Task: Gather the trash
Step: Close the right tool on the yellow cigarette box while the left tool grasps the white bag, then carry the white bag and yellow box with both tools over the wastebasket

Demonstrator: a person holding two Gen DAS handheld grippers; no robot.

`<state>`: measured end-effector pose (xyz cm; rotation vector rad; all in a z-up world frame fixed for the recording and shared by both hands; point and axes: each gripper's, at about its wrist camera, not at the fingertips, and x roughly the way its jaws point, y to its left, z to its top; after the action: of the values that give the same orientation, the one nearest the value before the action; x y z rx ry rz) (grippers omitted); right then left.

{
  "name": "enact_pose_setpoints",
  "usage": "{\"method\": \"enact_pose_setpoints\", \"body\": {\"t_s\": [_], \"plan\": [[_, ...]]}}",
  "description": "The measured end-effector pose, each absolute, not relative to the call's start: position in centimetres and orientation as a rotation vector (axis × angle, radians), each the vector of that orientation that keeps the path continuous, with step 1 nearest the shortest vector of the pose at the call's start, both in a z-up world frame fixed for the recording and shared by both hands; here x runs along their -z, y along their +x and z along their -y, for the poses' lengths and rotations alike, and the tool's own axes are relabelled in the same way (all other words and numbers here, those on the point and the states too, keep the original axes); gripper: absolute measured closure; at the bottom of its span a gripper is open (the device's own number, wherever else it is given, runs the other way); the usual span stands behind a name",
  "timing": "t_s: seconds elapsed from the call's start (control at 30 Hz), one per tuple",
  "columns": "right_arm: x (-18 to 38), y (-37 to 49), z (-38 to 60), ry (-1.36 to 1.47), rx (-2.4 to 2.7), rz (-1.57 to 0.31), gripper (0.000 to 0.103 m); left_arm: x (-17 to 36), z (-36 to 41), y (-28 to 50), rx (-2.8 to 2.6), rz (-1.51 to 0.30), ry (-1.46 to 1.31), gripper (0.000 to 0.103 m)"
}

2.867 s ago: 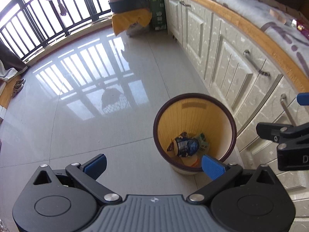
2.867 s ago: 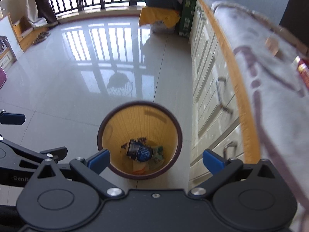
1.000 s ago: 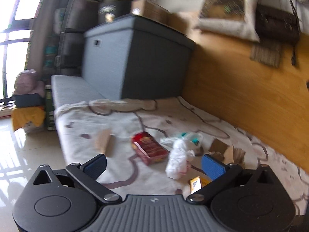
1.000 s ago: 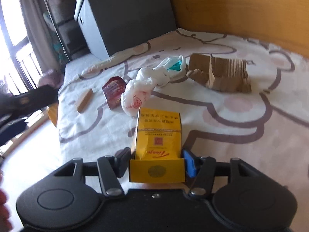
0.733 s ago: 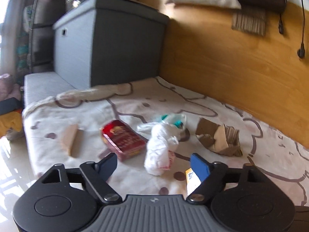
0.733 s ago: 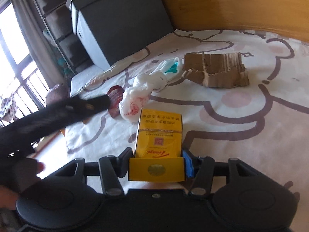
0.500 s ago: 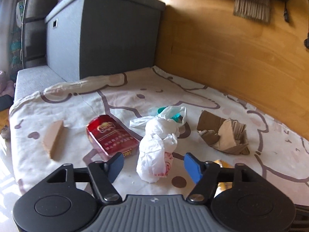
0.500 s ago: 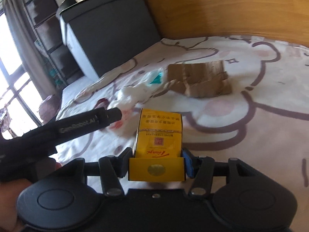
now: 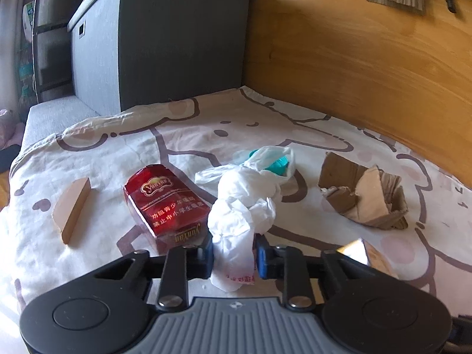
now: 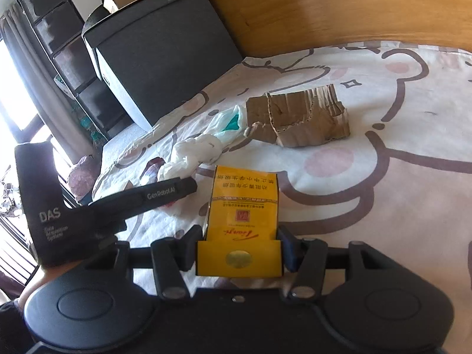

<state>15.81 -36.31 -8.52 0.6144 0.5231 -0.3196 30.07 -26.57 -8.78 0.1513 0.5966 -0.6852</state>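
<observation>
My left gripper (image 9: 233, 253) is shut on the near end of a crumpled white plastic bag (image 9: 242, 203) that lies on the patterned sheet (image 9: 177, 147). A teal lid (image 9: 277, 165) shows inside the bag's far end. A red cigarette pack (image 9: 165, 203) lies just left of the bag. A torn cardboard piece (image 9: 362, 194) lies to the right. My right gripper (image 10: 240, 247) is shut on a yellow cigarette box (image 10: 243, 206), held just above the sheet. The left gripper's body (image 10: 118, 203) shows at the left of the right wrist view, over the bag (image 10: 191, 153).
A thin wooden wedge (image 9: 72, 209) lies at the sheet's left. A dark grey storage box (image 9: 159, 38) stands at the back, against a wooden wall (image 9: 368, 59). The cardboard (image 10: 298, 118) lies beyond the yellow box. The sheet's left edge drops to the floor.
My left gripper has moved in and down onto the white bag and its jaws have closed on it. The right gripper still holds the yellow box and has shifted a little.
</observation>
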Motion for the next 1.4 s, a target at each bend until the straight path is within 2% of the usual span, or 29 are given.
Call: {"method": "enact_pose_setpoints", "body": {"t_s": [0.7, 1.4], "plan": [[7.3, 14.4, 35.3, 0.535, 0.357, -0.534, 0.048, 5.4, 19.3, 22.2, 0.650, -0.522, 0.062, 0.079], [-0.3, 12.1, 28.5, 0.252, 0.279, -0.448, 0.048, -0.5, 10.8, 16.9, 0.525, -0.407, -0.003, 0.079]]}}
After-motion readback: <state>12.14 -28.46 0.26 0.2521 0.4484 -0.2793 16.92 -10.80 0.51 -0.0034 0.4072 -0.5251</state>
